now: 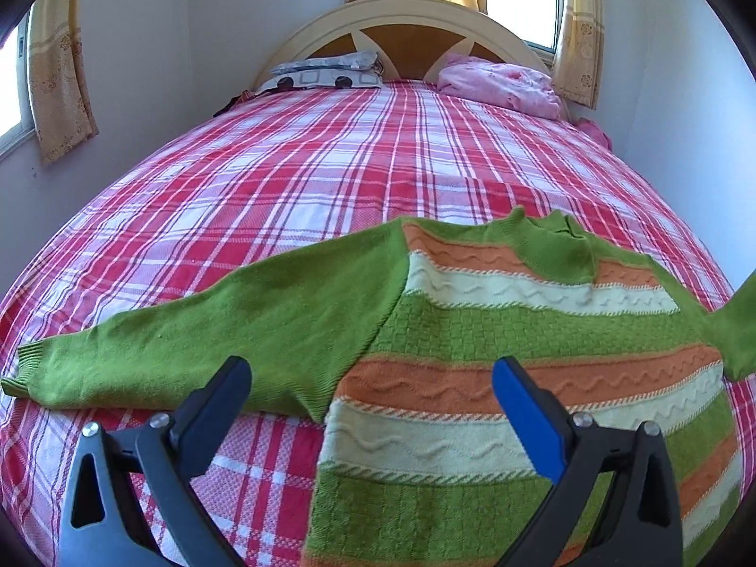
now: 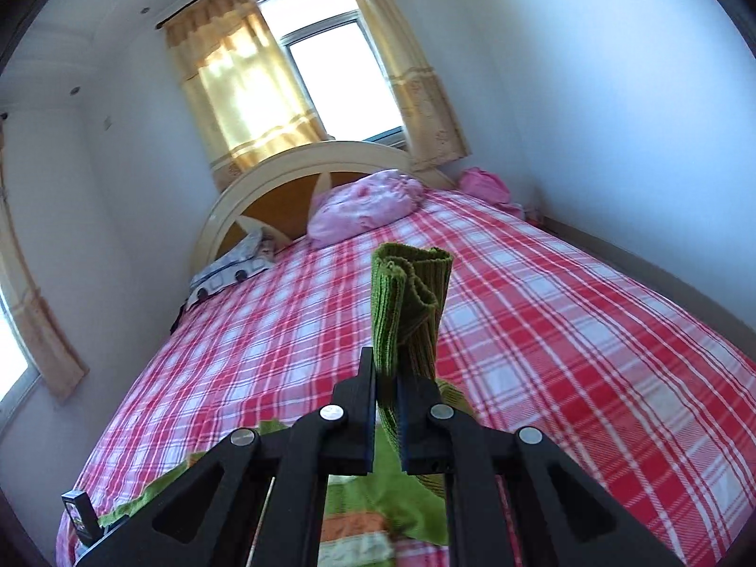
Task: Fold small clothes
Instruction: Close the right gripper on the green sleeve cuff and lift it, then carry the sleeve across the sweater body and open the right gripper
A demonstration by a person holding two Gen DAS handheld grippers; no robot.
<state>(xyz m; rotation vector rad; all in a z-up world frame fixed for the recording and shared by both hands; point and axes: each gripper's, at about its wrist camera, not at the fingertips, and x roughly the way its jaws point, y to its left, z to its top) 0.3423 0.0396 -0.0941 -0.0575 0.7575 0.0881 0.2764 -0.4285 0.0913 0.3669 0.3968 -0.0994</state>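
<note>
On the plaid bedspread (image 1: 293,151) a small knitted sweater (image 1: 496,330) is spread flat, its body running from the near edge toward the headboard (image 1: 406,19) and its left sleeve (image 1: 189,335) stretched out sideways, cuff at the far left. The right sleeve's cuff (image 2: 411,302) is pinched between the closed jaws of the right gripper (image 2: 387,378) and held up off the bed — so the coming fold is judged to turn on carrying that sleeve inward across the body, along a line crosswise to the sweater's length. The left gripper (image 1: 373,378) is spread wide and empty, hovering just over the armpit seam, nearer the flat sleeve. The knit is soft and thick: plain green sleeves, a ribbed cuff, and raised wavy bands of orange, cream and green — likely to sag and drape.
</note>
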